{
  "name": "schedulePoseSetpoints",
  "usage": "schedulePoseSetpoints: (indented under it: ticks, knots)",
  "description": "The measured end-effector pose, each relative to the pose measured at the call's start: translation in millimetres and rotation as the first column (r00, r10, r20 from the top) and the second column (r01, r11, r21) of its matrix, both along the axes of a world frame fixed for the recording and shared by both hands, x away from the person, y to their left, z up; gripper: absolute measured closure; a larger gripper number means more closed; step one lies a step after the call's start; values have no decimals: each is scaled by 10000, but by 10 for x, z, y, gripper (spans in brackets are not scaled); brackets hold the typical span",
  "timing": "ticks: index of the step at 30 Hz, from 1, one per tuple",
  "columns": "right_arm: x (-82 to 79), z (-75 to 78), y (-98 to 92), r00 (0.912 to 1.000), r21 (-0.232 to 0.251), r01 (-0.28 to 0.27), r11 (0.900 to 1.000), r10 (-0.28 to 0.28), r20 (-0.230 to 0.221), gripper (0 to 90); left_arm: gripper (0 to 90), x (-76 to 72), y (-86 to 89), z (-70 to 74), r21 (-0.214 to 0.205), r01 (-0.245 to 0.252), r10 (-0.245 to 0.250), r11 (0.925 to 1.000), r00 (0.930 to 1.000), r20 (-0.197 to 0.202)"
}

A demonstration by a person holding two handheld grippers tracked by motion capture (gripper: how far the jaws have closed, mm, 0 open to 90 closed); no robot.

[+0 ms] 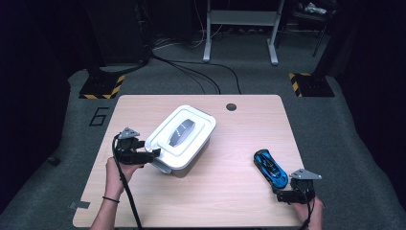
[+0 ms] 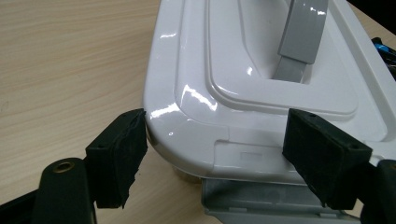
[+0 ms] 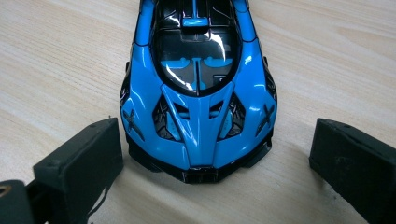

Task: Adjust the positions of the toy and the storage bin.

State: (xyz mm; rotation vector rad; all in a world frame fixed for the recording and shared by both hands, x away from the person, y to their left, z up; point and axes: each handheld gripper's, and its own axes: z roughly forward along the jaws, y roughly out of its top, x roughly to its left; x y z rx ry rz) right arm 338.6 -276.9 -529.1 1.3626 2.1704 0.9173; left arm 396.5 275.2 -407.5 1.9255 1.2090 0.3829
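Note:
A white lidded box point(image 1: 182, 138) with a grey handle point(image 1: 181, 130) lies slantwise on the wooden table point(image 1: 225, 206). My left gripper point(image 1: 155, 154) is at its near-left end. In the left gripper view, my left gripper point(image 2: 217, 135) stands open, its jaws straddling that end of the white box point(image 2: 261, 74) above a grey latch point(image 2: 261, 203). The left pad point(image 2: 119, 158) sits right at the lid's corner. A blue and black toy car point(image 1: 270, 167) lies at the table's right. My right gripper point(image 1: 283, 190) is open just behind the toy car point(image 3: 198, 93), one jaw on either side of its nose, neither touching.
A round cable hole point(image 1: 231, 107) sits near the table's far edge. Beyond the table are grey carpet, black cables point(image 1: 201, 72), a white metal frame point(image 1: 242, 28) and two stand bases with yellow-black stripes point(image 1: 101, 87). The table's near edge lies close under both hands.

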Motion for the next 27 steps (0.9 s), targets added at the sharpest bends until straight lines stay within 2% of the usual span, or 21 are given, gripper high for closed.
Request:
schedulePoseSetpoints:
  ticks: [21, 27]
  knots:
    - [0, 0, 0, 10000, 0, 4, 10000, -4, -2, 18, 201, -192, -237, -9, 170, 440, -444, 9989, 9987, 237]
    - [1, 0, -2, 10000, -4, -13, 10000, 13, 5, 18, 201, -221, -332, -17, 259, 685, -688, 9973, 9976, 122]
